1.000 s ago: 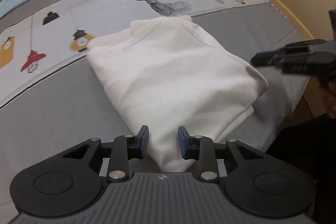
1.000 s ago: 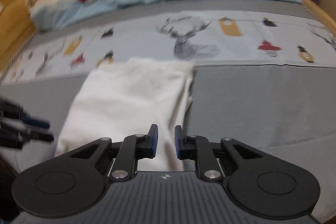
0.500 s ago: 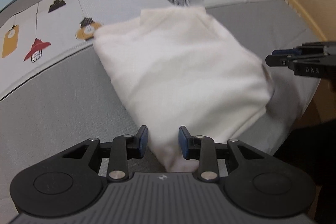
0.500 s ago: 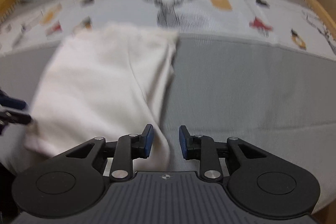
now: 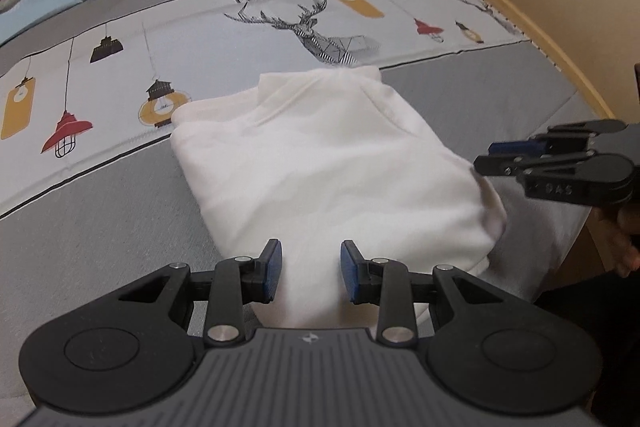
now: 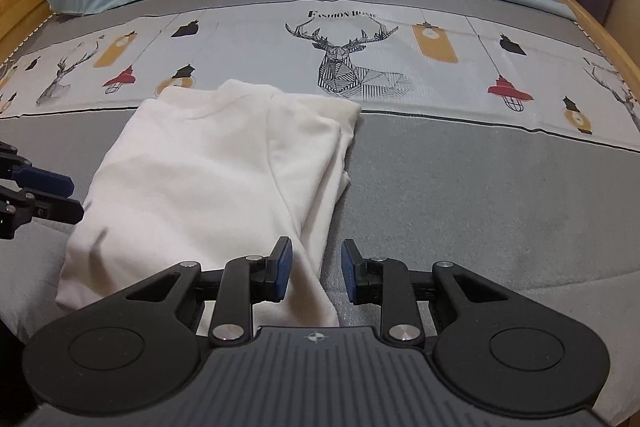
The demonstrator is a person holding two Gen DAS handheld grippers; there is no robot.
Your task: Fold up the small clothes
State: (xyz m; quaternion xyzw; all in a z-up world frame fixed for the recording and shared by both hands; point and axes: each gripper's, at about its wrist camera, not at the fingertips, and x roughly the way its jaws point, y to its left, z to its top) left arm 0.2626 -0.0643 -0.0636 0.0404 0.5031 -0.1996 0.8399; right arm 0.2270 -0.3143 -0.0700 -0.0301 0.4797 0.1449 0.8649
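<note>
With its sides already folded in, the white shirt (image 5: 328, 167) lies as a long panel on the bedspread (image 6: 480, 187) ahead of my left claw (image 5: 310, 277) and right claw (image 6: 316, 273), both open over its near hem, leaving, I judge, the lengthwise fold.

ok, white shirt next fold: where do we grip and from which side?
Take the shirt by its two near hem corners, one per gripper, coming in from the near bed edge. It lies flat, collar at the far end, sides already folded in; the near corners are the free ends.
</note>
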